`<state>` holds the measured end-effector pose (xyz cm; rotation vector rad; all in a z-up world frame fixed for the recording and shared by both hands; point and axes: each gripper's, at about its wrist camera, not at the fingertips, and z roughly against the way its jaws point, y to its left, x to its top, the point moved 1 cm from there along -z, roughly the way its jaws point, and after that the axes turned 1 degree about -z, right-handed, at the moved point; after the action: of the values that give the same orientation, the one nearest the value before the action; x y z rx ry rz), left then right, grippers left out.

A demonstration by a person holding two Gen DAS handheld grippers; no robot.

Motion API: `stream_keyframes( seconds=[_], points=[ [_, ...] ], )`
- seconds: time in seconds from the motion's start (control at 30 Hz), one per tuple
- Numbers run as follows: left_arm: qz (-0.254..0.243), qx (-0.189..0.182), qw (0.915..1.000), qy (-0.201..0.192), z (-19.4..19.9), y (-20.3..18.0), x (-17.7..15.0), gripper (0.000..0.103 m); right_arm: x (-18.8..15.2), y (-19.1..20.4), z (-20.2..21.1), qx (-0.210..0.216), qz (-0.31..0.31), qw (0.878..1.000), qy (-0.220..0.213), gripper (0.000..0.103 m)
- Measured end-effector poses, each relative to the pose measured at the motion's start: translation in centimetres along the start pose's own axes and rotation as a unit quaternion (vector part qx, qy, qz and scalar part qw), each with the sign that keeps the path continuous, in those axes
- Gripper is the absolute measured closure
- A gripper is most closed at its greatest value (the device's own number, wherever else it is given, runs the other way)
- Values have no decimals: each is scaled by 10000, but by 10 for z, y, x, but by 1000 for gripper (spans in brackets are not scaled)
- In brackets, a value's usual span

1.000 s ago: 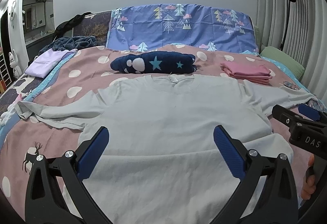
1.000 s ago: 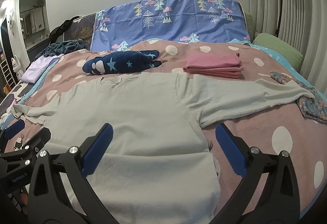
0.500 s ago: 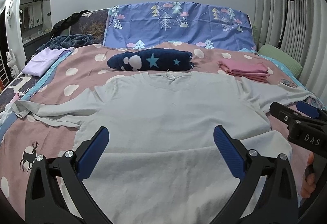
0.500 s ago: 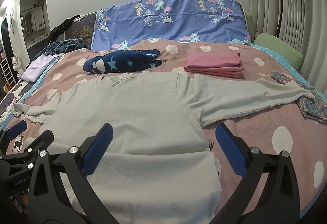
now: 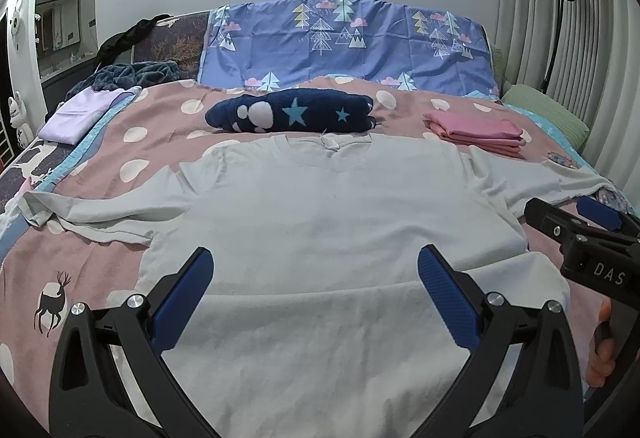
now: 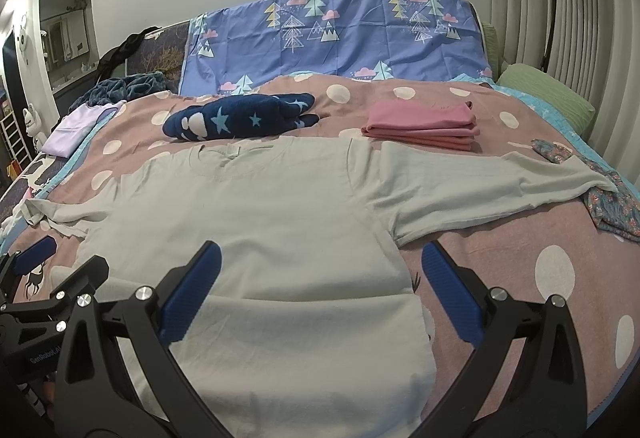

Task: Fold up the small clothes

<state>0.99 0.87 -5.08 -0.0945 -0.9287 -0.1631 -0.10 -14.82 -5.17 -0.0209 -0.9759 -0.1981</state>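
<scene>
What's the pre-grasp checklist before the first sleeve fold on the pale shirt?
1. left gripper open, empty: ok.
2. right gripper open, empty: ok.
3. pale shirt body spread flat, collar far: ok.
4. Left sleeve smooth: not ok, crumpled at cuff.
5. Right sleeve clear: not ok, cuff overlaps floral garment.
6. pink stack and navy star bundle off the shirt: cannot tell, bundle sits at the collar.

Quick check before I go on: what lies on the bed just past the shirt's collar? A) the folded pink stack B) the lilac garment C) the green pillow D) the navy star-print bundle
D: the navy star-print bundle sits directly beyond the neckline of the pale shirt.
</scene>
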Motion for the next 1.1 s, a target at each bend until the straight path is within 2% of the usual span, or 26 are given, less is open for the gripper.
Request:
stream_keyframes(
  seconds=[0.47,0.57,0.6,0.63,0.7,0.8,0.9,1.03,1.1],
  points=[
    [215,-107,9997,99,-8,20,-1,2,1,7,-10,-15,152,9998,131,2],
    [547,-255,9981,78,-12,46,0,17,3,7,-12,-39,214,9996,162,2],
    [731,-298,9968,88,-14,60,1,27,3,7,-13,-56,227,9996,170,2],
    [994,-298,9945,130,-19,81,1,37,3,6,-14,-77,236,9995,179,2],
    [1444,-114,9892,218,-27,123,-2,44,4,5,-16,-107,235,9995,189,2],
    [2266,432,9722,396,-42,208,-10,46,4,3,-20,-160,237,9993,221,2],
    [2877,742,9539,420,-50,277,-13,46,2,2,-28,-236,269,9988,329,2],
    [3726,1222,9194,313,-61,374,-2,45,0,2,-38,-311,297,9981,432,2],
    [3949,1560,9049,275,-67,406,5,42,0,2,-43,-359,301,9978,469,2]
  ],
)
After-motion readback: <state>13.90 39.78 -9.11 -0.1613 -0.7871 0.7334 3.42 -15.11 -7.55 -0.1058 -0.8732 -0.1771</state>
